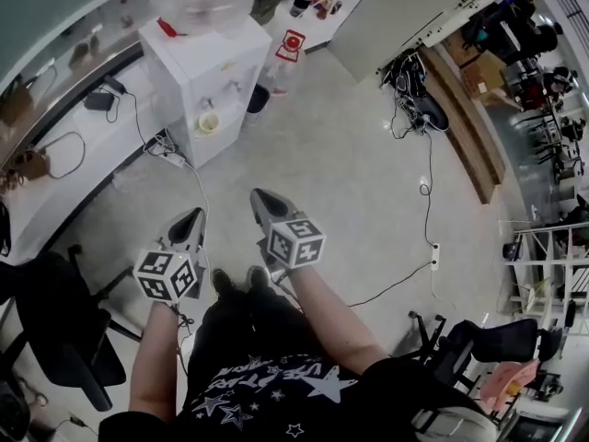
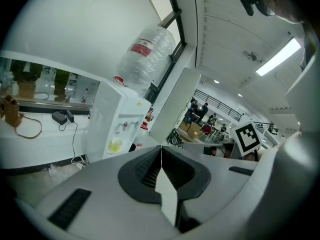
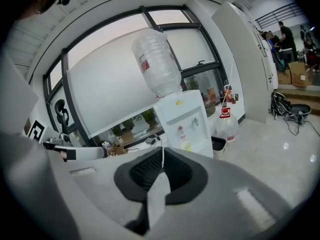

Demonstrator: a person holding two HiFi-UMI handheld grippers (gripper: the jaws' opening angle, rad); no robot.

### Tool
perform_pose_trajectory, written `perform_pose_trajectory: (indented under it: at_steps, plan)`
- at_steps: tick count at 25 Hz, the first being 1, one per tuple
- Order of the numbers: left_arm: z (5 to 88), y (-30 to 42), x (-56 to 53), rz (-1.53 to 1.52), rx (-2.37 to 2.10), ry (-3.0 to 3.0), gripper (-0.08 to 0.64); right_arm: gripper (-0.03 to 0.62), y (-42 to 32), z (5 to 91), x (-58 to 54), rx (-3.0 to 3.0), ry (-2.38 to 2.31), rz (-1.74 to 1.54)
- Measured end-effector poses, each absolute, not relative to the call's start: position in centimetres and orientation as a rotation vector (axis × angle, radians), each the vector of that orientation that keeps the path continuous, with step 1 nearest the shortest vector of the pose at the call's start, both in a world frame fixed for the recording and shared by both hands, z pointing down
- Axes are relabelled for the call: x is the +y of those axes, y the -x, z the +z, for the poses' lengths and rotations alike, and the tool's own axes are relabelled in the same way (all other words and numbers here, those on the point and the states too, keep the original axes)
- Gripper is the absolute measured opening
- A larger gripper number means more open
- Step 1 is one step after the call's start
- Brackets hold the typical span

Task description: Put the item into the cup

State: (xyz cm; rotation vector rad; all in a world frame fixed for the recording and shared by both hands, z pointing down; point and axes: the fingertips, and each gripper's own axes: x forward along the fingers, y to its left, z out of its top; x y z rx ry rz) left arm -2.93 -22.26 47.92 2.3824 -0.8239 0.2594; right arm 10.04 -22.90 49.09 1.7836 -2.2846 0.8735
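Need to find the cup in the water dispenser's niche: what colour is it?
Yellow cup, clearest in the left gripper view.

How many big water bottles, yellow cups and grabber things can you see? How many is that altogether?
Water bottles: 2 (top bottle, floor bottle)
Yellow cup: 1
Hand-held grippers: 2 (left hand-held gripper, right hand-held gripper)
Total: 5

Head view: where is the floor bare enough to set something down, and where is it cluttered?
Bare: the pale speckled floor between the white water dispenser and the black cable tangle at right. Crowded: a white power strip with cords at the dispenser's foot, and the black office chair lower left.
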Motion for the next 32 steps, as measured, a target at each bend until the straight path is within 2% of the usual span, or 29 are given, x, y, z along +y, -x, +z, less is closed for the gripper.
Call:
perform_pose_trajectory:
  at_steps: [16, 32]
  plan:
    - [43.5, 2.8, -16.0, 0.229, -1.016, -2.434, 0.008, 0.008, -11.2, 45.5, -15.8, -2.452, -1.718, 0.942]
    - [39.2, -0.4, -1.3, 0.146, -1.025, -2.502, 0.008, 0.006, -11.6, 41.3, -1.5, -2.556, -1.61, 0.818]
